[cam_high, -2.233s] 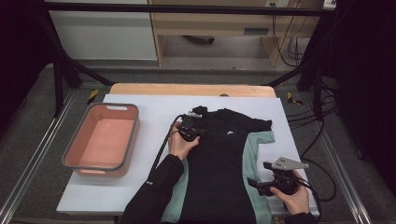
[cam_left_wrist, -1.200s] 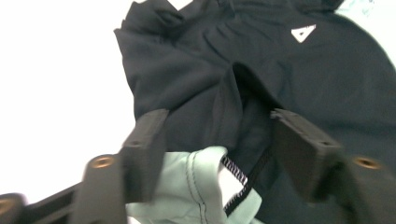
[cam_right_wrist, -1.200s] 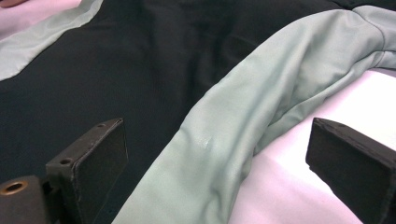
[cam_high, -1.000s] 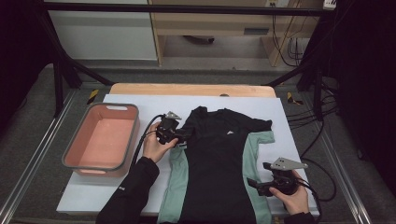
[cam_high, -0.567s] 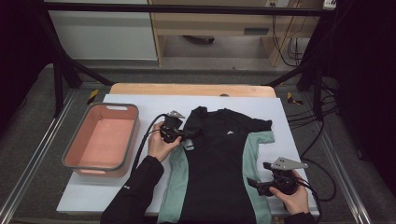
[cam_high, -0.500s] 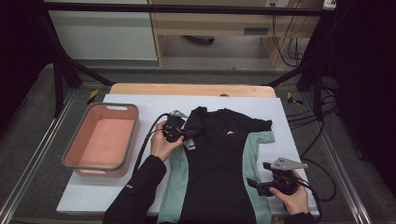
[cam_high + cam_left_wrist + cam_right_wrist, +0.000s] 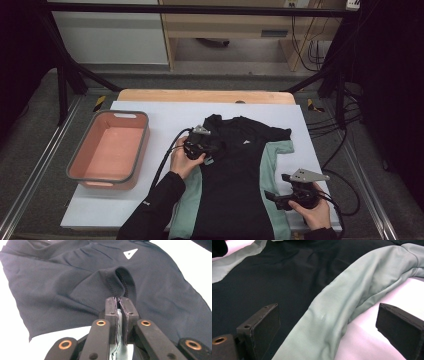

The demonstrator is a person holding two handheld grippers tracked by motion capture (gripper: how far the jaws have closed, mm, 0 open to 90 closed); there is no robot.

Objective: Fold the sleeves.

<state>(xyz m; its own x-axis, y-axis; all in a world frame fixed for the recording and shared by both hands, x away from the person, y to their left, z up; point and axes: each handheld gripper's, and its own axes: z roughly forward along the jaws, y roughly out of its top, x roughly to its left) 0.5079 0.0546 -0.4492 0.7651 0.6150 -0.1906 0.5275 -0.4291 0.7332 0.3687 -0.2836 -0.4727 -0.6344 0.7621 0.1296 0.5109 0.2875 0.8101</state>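
While shirt (image 7: pixel 235 175) lies flat, tub (image 7: pixel 80 172) empty

Black shirt (image 7: pixel 240 170) on white table (image 7: pixel 165 112), left hand-held gripper (image 7: pixel 212 148) at sleeve, pink tub (image 7: pixel 137 150)

The shirt (image 7: pixel 235 175) is smooth, matt knit cloth, black with pale green panels. The left tongs (image 7: pixel 121 305) are matt black plastic with coppery metal rivets. The tub (image 7: pixel 110 150) looks like matt pink plastic, grey-rimmed. The table (image 7: pixel 165 112) is matt white.
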